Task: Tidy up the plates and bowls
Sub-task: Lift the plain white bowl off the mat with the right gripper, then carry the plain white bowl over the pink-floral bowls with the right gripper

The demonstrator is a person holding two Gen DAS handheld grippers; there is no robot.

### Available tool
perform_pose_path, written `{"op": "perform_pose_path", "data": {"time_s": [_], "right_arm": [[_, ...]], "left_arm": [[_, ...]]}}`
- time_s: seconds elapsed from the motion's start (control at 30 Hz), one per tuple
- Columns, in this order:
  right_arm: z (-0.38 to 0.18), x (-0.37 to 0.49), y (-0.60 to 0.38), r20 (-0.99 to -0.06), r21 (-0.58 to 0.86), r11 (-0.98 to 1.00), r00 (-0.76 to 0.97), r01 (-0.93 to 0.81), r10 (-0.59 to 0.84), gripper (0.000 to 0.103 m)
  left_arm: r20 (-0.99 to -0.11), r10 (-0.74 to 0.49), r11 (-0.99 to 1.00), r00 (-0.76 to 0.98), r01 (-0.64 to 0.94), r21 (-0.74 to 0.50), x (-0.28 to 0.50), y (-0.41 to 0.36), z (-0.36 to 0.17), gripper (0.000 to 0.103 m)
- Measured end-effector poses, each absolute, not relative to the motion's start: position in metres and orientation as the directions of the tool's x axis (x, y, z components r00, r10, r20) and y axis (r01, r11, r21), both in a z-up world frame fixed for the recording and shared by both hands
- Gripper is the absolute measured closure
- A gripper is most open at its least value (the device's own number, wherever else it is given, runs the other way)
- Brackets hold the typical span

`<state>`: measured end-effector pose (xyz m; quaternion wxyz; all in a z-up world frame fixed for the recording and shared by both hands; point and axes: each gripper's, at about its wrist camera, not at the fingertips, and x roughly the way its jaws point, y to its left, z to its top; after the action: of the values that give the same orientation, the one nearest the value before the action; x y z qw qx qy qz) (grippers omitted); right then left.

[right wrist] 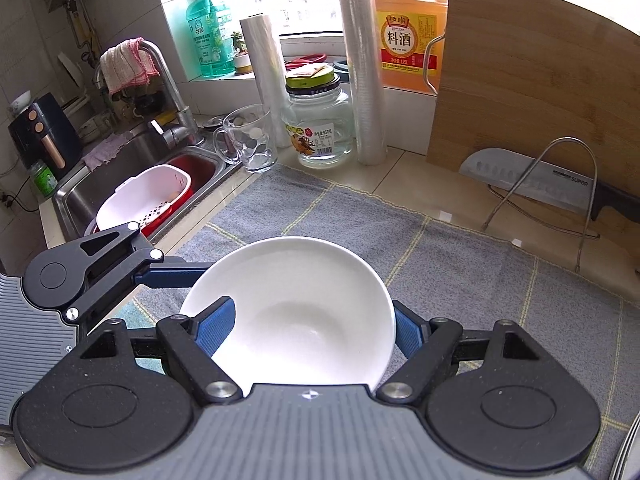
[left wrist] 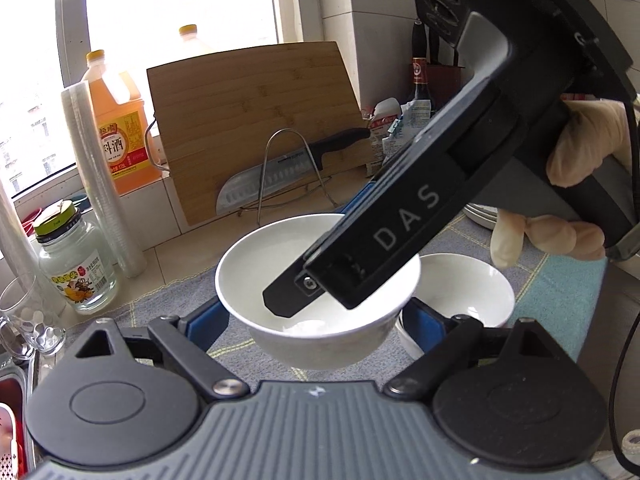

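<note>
1. Your left gripper (left wrist: 316, 316) sits low centre in the left wrist view. Its blue pads (left wrist: 208, 320) are set against opposite outer sides of the white bowl (left wrist: 256, 264), so it is clamped on the bowl.
2. Your right gripper (right wrist: 312, 332) straddles one side of the same bowl. In the right wrist view one pad (right wrist: 216, 328) is inside the bowl at lower left and the other is outside the wall at lower right. I can't tell whether it squeezes.
3. In the left wrist view that right gripper comes in from the upper right, held by your gloved hand (left wrist: 580, 148), with a black finger dipping into the bowl.
4. The bowl is upright and empty, mid-frame over the grey checked towel (right wrist: 440, 260). It looks slightly raised off the towel, but I'm not sure.
5. A second bowl (left wrist: 468, 288) stands just right of it on the towel. The edge of stacked plates (left wrist: 480, 216) shows behind that, mostly hidden.
6. Past the towel, centre top, are a glass mug (right wrist: 250, 140), a glass jar (right wrist: 320, 128) and two rolls of film.
7. At right, a knife (right wrist: 532, 184) lies in a wire rack (right wrist: 560, 184) in front of the leaning cutting board (right wrist: 532, 80).
8. At far left, the sink (right wrist: 120, 160) holds a white basket (right wrist: 148, 196). An orange bottle (right wrist: 408, 28) stands on the sill, top centre.
</note>
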<state>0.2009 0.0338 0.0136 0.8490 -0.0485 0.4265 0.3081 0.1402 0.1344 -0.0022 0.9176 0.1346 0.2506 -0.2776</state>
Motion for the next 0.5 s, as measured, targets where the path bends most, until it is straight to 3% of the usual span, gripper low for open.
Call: {"op": "perform_pose_path", "data": {"time_s": [0.5], "right_arm": [[0.019, 0.179, -0.025, -0.752, 0.151, 0.883, 0.529, -0.445, 0.395, 0.017]], "left_arm": [[-0.522, -0.55, 0.728, 0.652, 0.681, 0.084, 0.141, 0.09, -0.002, 0.01]]}}
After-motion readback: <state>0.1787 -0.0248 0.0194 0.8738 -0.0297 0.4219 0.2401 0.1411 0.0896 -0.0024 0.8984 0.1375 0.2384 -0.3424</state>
